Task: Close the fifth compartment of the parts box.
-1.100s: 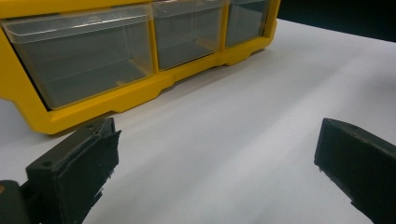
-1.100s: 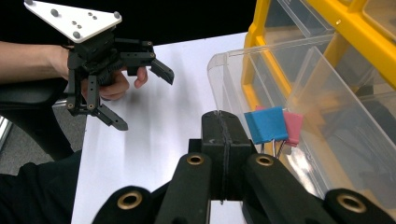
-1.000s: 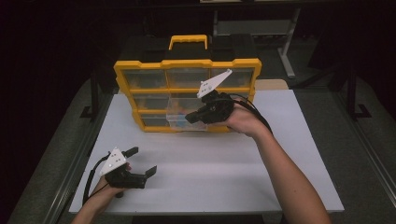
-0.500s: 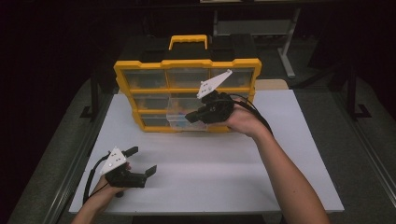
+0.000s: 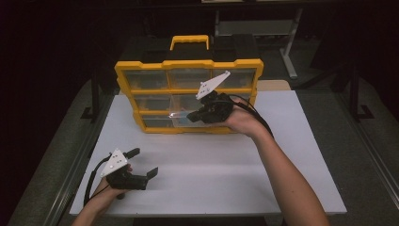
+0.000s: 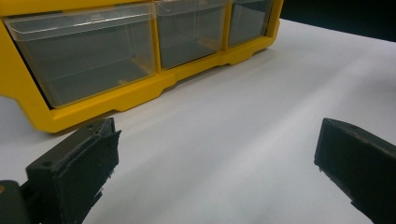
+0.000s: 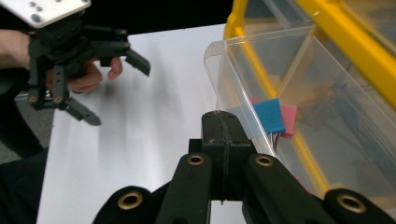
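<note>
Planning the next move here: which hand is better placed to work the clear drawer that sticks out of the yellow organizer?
The right. Its claw is shut, right at the front wall of the pulled-out drawer. The left claw is open and rests on the table, well apart from the organizer.

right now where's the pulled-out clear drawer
In the high view the clear drawer juts from the bottom row of the yellow organizer, at the centre, with the shut right gripper at its front edge.

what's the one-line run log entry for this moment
right gripper: jaws shut at clear plastic drawer front | drawer: pulled out of yellow organiser | left gripper: jaws open, above white table
</note>
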Motion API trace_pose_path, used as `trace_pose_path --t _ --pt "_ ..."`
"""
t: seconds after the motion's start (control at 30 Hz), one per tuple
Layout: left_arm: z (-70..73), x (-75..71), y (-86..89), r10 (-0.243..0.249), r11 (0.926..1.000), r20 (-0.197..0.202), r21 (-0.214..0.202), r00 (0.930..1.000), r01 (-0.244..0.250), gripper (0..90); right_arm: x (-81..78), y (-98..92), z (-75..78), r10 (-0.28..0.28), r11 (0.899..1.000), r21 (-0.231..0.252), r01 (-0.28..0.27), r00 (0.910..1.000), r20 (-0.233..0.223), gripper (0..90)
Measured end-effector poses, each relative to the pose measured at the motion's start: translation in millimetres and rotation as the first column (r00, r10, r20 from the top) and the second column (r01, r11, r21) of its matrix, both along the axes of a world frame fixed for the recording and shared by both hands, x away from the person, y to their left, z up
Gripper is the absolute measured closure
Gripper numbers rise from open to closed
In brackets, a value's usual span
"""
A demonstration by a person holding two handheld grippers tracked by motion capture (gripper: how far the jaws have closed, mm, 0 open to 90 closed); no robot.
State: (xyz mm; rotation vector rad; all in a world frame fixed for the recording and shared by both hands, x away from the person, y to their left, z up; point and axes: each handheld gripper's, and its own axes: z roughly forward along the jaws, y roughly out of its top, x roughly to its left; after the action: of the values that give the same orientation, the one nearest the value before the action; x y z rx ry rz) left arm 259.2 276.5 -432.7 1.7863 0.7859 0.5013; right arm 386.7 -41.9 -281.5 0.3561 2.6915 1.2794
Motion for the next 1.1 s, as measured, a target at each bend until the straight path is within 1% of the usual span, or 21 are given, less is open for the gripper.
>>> trace_pose_path --t 0.1,0.17,0.2,0.23,0.27,0.33,0.37,0.43,0.47,0.5,0.53,0.8,0.87,0.9,0.93,1.0,1.07,1.1 --pt "0.2 0.0 0.4 0.001 1.0 -0.004 -0.001 1.0 -0.001 0.0 6.8 1.8 0.2 -0.016 1.0 -0.003 0.016 0.9998 0.011 89.0" --pt "0.2 0.1 0.5 0.0 1.0 -0.004 -0.002 1.0 0.0 0.0 11.0 2.6 0.3 -0.038 0.999 0.003 0.038 0.9993 0.004 89.1" --pt "0.1 0.0 0.5 0.0 1.0 -0.004 -0.003 1.0 0.0 0.0 12.8 3.0 0.8 -0.049 0.999 0.011 0.049 0.9988 -0.009 89.1" --pt "0.1 0.0 0.7 -0.001 1.0 -0.003 -0.001 1.0 0.001 0.0 16.5 2.6 0.4 -0.046 0.999 0.006 0.046 0.9989 0.005 89.1" --pt "0.1 -0.1 0.8 -0.002 1.0 -0.004 -0.001 1.0 0.002 0.0 18.9 3.0 0.0 -0.061 0.998 0.009 0.061 0.9981 0.008 89.1" --pt "0.2 -0.2 1.1 -0.003 1.0 -0.004 0.0 1.0 0.003 0.0 23.3 3.3 -0.8 -0.086 0.996 0.014 0.086 0.9963 0.0 89.1" --pt "0.3 -0.3 1.3 -0.004 1.0 -0.003 0.002 1.0 0.004 0.0 26.6 2.5 -1.5 -0.087 0.996 0.013 0.087 0.9961 0.012 89.1" --pt "0.2 -0.2 1.7 -0.006 1.0 -0.003 0.003 1.0 0.006 0.0 29.6 2.6 -2.1 -0.114 0.993 0.016 0.114 0.9934 0.001 89.1" --pt "0.2 -0.2 1.8 -0.006 1.0 -0.004 0.004 1.0 0.006 0.0 31.1 2.2 -2.3 -0.12 0.993 0.018 0.12 0.9928 0.003 89.1" --pt "-0.1 0.0 1.4 -0.005 1.0 -0.004 -0.002 1.0 0.005 0.0 33.6 1.4 -3.0 -0.113 0.993 0.02 0.113 0.9934 0.018 89.1" --pt "-0.3 0.0 1.2 -0.004 1.0 -0.005 -0.005 1.0 0.004 0.0 33.6 1.8 -3.1 -0.126 0.992 0.026 0.126 0.992 0.005 89.1" --pt "-0.4 0.0 0.9 -0.008 1.0 -0.003 0.004 1.0 0.008 0.0 39.3 2.5 -6.0 -0.179 0.983 0.045 0.177 0.9835 0.03 89.0" --pt "-0.3 -0.1 0.4 -0.011 0.9999 -0.003 0.002 0.9999 0.011 0.0 39.0 1.8 -6.6 -0.182 0.982 0.047 0.181 0.9829 0.028 88.9" --pt "-0.4 0.1 0.3 -0.012 0.9999 0.001 0.004 0.9999 0.012 0.0 39.7 0.2 -7.2 -0.171 0.984 0.053 0.168 0.9844 0.044 88.7" --pt "-0.4 0.2 0.4 -0.013 0.9999 0.001 0.006 0.9999 0.013 0.0 36.9 -0.8 -6.7 -0.184 0.981 0.062 0.183 0.9827 0.016 86.3" --pt "-0.5 0.3 0.5 -0.015 0.9999 -0.001 0.007 0.9999 0.015 0.0 34.5 -6.1 -8.3 -0.18 0.981 0.083 0.178 0.9835 0.02 80.3" --pt "-0.6 0.2 0.8 -0.021 0.9997 0.001 0.014 0.9998 0.021 0.0 28.8 -12.4 -11.6 -0.188 0.977 0.104 0.186 0.9822 0.008 74.6" --pt "-0.8 0.2 0.9 -0.023 0.9996 0.001 0.018 0.9997 0.023 0.0 26.7 -16.3 -14.5 -0.189 0.977 0.109 0.186 0.9818 0.019 72.0"
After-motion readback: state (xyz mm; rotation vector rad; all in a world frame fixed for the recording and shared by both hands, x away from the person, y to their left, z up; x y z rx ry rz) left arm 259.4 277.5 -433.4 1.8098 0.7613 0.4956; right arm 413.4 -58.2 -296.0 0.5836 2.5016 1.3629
